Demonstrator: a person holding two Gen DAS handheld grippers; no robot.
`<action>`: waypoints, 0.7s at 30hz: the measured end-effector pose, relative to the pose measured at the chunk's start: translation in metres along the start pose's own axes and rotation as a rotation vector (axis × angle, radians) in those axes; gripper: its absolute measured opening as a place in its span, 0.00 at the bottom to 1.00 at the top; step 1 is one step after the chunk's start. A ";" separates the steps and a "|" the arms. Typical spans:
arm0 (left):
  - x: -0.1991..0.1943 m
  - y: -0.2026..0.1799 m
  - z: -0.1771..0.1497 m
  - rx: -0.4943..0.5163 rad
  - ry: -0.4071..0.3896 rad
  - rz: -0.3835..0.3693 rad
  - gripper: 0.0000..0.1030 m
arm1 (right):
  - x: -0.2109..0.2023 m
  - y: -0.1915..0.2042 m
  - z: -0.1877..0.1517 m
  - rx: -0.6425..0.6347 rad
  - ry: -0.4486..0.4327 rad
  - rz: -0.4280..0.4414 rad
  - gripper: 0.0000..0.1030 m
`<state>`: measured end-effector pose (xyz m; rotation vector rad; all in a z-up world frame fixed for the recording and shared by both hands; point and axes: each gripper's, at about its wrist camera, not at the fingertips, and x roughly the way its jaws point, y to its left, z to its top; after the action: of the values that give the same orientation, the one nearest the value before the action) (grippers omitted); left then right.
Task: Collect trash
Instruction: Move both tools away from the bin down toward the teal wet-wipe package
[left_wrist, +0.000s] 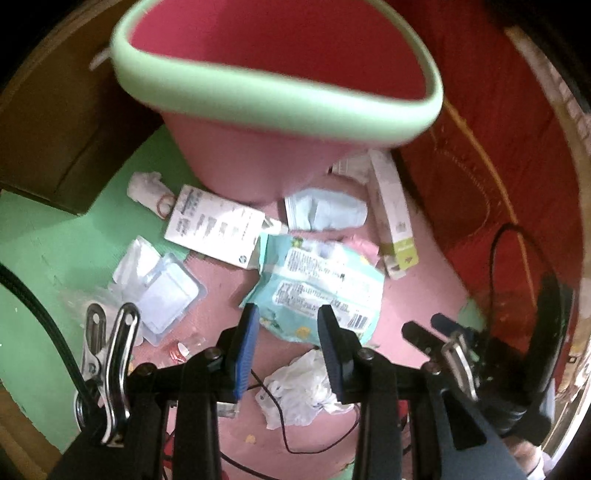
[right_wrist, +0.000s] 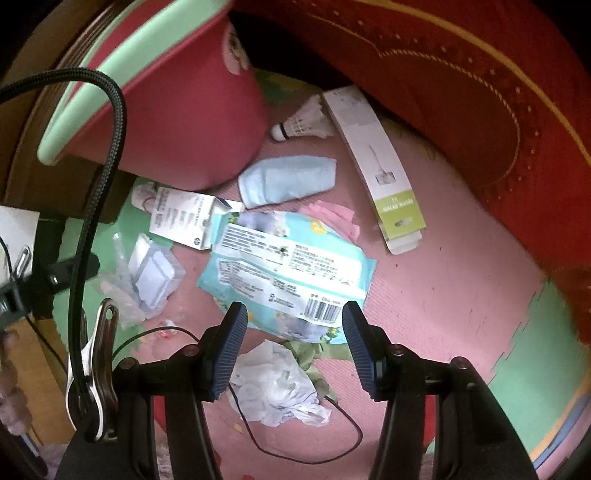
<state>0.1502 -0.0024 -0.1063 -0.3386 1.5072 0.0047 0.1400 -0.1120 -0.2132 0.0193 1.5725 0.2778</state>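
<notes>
A pink bin with a pale green rim (left_wrist: 280, 99) stands at the far side of the floor mat; it is also in the right wrist view (right_wrist: 177, 122). Trash lies in front of it: a teal wipes packet (left_wrist: 321, 284) (right_wrist: 291, 266), a crumpled white tissue (left_wrist: 303, 391) (right_wrist: 280, 384), a light blue cloth (left_wrist: 325, 214) (right_wrist: 288, 177), a white printed card (left_wrist: 210, 225) and a clear plastic blister (left_wrist: 162, 288). My left gripper (left_wrist: 288, 325) hangs open over the packet's near edge, holding nothing. My right gripper (right_wrist: 295, 314) is open above the packet's barcode end, also with nothing in it.
A long white box with a green end (right_wrist: 384, 173) lies on the right beside a shuttlecock (right_wrist: 303, 118). Red fabric with gold trim (right_wrist: 461, 92) borders the mat at the right. A brown cardboard box (left_wrist: 55, 129) stands at the left. A thin black wire (right_wrist: 295, 446) loops across the floor.
</notes>
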 end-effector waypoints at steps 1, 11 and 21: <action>0.007 -0.002 -0.002 0.010 0.014 0.007 0.33 | 0.001 -0.002 0.000 0.008 0.002 0.001 0.53; 0.062 -0.005 -0.006 0.073 0.090 0.084 0.33 | 0.022 -0.019 -0.002 0.037 0.032 -0.003 0.58; 0.093 -0.002 -0.001 0.067 0.118 0.112 0.33 | 0.038 -0.035 -0.005 0.090 0.044 0.037 0.58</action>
<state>0.1559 -0.0234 -0.1972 -0.2028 1.6383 0.0234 0.1399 -0.1394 -0.2572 0.1136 1.6291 0.2377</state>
